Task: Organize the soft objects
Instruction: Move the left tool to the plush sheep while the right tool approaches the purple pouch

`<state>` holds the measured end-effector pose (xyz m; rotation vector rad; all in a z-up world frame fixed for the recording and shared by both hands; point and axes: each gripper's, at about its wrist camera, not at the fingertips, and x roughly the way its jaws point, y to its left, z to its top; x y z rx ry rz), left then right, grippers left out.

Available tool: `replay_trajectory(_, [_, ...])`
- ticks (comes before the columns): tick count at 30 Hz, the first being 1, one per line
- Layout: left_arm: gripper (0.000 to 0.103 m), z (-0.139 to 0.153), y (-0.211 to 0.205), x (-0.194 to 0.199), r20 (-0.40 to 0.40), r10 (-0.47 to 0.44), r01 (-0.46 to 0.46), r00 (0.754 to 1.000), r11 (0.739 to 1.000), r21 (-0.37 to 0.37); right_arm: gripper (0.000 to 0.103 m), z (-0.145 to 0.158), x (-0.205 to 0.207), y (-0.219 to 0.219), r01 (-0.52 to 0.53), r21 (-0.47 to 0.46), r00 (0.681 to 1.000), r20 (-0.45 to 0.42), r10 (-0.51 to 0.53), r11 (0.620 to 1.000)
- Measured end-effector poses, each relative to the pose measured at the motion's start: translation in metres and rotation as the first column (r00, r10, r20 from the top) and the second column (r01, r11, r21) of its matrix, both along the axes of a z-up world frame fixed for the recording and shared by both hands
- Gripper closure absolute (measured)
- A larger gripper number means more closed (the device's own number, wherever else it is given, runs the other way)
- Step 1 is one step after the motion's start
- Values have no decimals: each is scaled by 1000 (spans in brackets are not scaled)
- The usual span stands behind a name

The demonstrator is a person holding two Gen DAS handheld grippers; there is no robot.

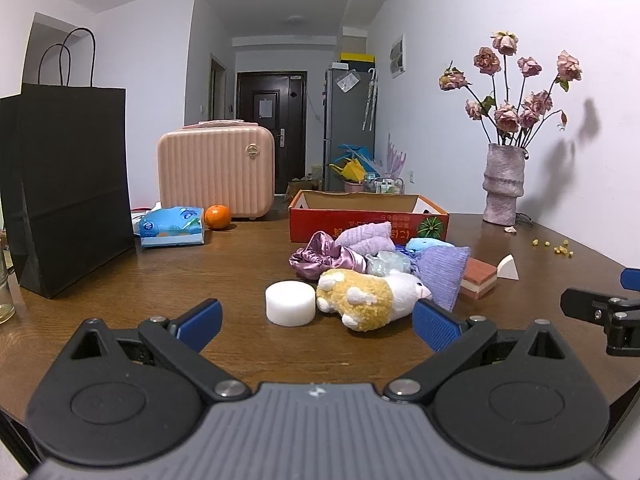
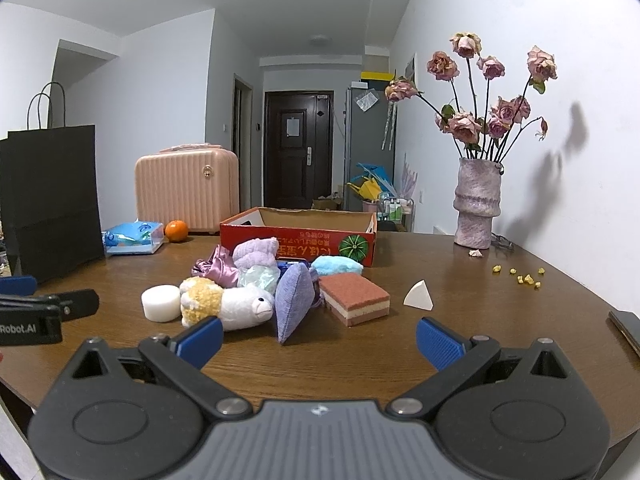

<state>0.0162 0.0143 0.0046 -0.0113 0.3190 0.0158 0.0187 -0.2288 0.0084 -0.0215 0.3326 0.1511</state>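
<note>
While both grippers hang low over the near edge of the table (image 1: 168, 272), the soft things sit heaped in front of them.

Left gripper (image 1: 316, 320): jaws spread wide, nothing between them; the white foam puck (image 1: 290, 303) and the plush toy (image 1: 370, 296) lie just beyond its blue pads.
Right gripper (image 2: 320, 340): jaws spread wide and empty, facing the purple cushion (image 2: 294, 304) and the layered sponge (image 2: 354, 298).
Soft pile: the plush toy touches the foam puck; behind them lie a satin scrunchie (image 1: 320, 256), a rolled lilac towel (image 1: 366, 238), a pale crinkled bundle (image 1: 388, 262) and a blue plush piece (image 1: 428, 245), all just in front of the red cardboard box (image 1: 368, 216), which stands open at the top.
White wedge (image 2: 419, 296): apart from the pile, right of the sponge.
Only the left view shows: a glass jar (image 1: 6, 300) at the far left edge, beside the black paper bag (image 1: 68, 184).
Only the right view shows: a dark flat thing (image 2: 626, 330) at the right table edge, too cut off to name.
Each view shows the other gripper at its side edge.
Table: dark brown wood, carrying a tissue pack (image 1: 172, 227), an orange (image 1: 218, 217), a pink case (image 1: 216, 168), a vase of dried roses (image 2: 478, 204) and yellow crumbs (image 2: 520, 276).
Room: white walls, a hallway with a dark door (image 2: 298, 148) and a grey fridge (image 1: 348, 128).
</note>
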Motion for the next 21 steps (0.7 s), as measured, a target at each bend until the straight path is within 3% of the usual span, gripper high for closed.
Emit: replay_trajectory(21, [0,-11,6,66,-74,11,-12,997,1000,-18,0,-13,72,16,-17,-30,996,-83,15,999])
